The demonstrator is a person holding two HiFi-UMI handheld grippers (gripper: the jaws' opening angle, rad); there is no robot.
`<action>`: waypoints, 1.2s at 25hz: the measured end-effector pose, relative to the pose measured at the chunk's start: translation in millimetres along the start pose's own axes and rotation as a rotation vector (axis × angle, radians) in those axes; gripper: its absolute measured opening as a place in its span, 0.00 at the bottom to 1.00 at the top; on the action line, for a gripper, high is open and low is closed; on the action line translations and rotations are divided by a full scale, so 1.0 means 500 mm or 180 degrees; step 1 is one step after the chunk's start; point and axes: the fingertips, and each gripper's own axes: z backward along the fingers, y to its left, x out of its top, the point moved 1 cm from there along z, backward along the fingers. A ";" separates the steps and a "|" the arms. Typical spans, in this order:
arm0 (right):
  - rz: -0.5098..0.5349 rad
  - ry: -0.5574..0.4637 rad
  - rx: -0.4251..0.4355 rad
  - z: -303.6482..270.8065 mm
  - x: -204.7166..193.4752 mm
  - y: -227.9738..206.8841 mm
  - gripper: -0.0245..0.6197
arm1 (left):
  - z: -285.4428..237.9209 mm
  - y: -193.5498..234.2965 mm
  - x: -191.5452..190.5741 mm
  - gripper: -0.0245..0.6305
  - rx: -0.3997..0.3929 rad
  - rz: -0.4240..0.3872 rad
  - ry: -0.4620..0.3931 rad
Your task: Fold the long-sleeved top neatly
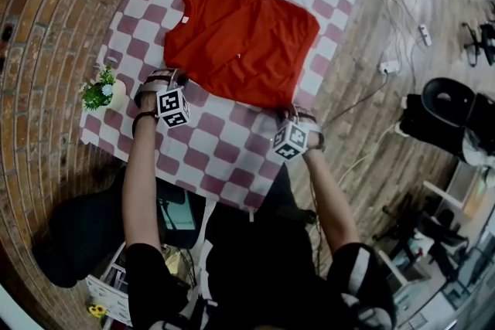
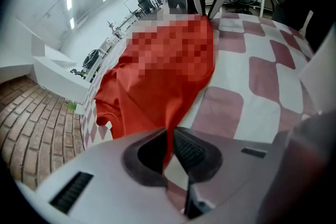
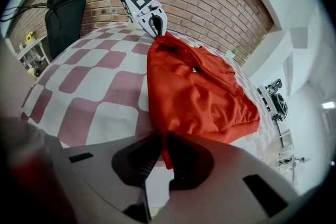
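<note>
Head view: pot (image 1: 117, 95) on table (image 1: 224, 158) holds plant (image 1: 97, 91), near red top (image 1: 247, 39).

My left gripper (image 2: 169, 150) had a pale grey moulded shell with a dark slot (image 2: 72, 192) cut into one side. Its pads (image 2: 190, 152) were black and ribbed. My right gripper (image 3: 160, 157) was built the same way, a grey shell around black jaw linings. Each carried a white cube printed with black square markers, the left cube (image 1: 173, 107) and the right cube (image 1: 290, 141). I wore a black short-sleeved shirt (image 1: 148, 268), and its right sleeve (image 1: 357, 268) had white stripes. A dark band (image 1: 144, 117) circled my left wrist.
</note>
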 end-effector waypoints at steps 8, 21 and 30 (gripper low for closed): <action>-0.0037 -0.0038 0.0167 0.036 -0.021 0.037 0.10 | 0.043 -0.060 -0.016 0.08 -0.0216 0.0008 0.0036; 0.0041 -0.0130 0.0458 0.128 -0.057 0.140 0.10 | 0.189 -0.255 -0.027 0.08 -0.0757 0.0196 0.0081; 0.0230 -0.0112 0.0617 0.186 -0.097 0.224 0.10 | 0.292 -0.432 -0.026 0.08 -0.1238 0.0409 0.0012</action>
